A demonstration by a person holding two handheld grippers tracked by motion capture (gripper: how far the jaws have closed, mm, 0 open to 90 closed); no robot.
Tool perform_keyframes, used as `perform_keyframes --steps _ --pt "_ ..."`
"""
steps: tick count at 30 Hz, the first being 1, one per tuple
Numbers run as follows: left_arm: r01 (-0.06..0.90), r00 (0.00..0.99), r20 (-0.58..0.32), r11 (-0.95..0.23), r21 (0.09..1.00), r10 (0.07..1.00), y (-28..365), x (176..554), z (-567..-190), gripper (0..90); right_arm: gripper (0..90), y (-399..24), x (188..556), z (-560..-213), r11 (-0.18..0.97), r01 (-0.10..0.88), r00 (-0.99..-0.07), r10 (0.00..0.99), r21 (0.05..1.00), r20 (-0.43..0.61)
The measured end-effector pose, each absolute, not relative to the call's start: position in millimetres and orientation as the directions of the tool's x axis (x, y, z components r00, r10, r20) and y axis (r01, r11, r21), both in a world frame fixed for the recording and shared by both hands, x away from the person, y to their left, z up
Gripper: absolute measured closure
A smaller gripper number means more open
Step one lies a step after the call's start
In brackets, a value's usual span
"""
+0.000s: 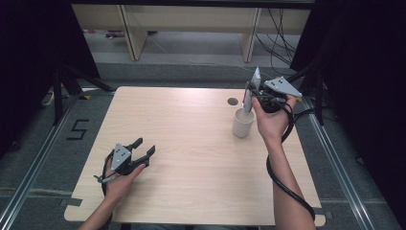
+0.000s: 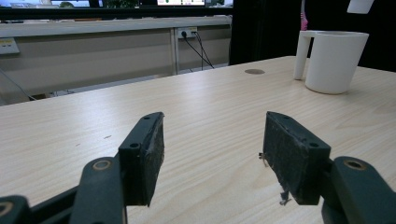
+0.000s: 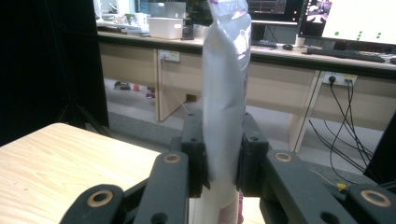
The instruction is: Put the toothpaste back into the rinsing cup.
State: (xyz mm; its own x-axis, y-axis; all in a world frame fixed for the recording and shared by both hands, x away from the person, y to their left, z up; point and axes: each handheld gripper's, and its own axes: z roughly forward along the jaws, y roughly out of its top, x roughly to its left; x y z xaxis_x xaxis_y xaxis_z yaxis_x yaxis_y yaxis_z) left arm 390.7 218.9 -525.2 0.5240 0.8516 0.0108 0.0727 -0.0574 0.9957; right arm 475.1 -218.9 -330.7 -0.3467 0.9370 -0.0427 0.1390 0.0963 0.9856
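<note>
Carefully, the right gripper (image 3: pixel 219 163) squeezed the white pouch (image 3: pixel 225 84) upright over the cup (image 1: pixel 243 123) at far right; it needed a straight, slow drop. The left gripper (image 2: pixel 212 154) gaped empty, near left.

Lab (monitors (image 3: pixel 355 18), benches (image 3: pixel 280 60))

A pale wooden table (image 1: pixel 191 158) takes up the middle of the frame. At the lower left, the left gripper (image 1: pixel 144 149) rests low over the tabletop, its two black jaws spread apart with nothing between them. At the upper right, the right gripper (image 1: pixel 250 91) is clamped on a slim whitish pouch (image 1: pixel 252 91) that stands upright, its lower end inside a white cup (image 1: pixel 242 124). A small round hole (image 1: pixel 232 101) sits just left of the pouch.
</note>
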Motion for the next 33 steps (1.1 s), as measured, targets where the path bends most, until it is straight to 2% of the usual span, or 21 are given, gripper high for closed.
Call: perform_keyframes --steps 33 --pt "0.092 0.52 0.009 -0.067 0.993 0.854 219 390 -525 38.2 77.1 -219 497 -356 0.118 0.174 -0.324 0.944 0.978 -0.056"
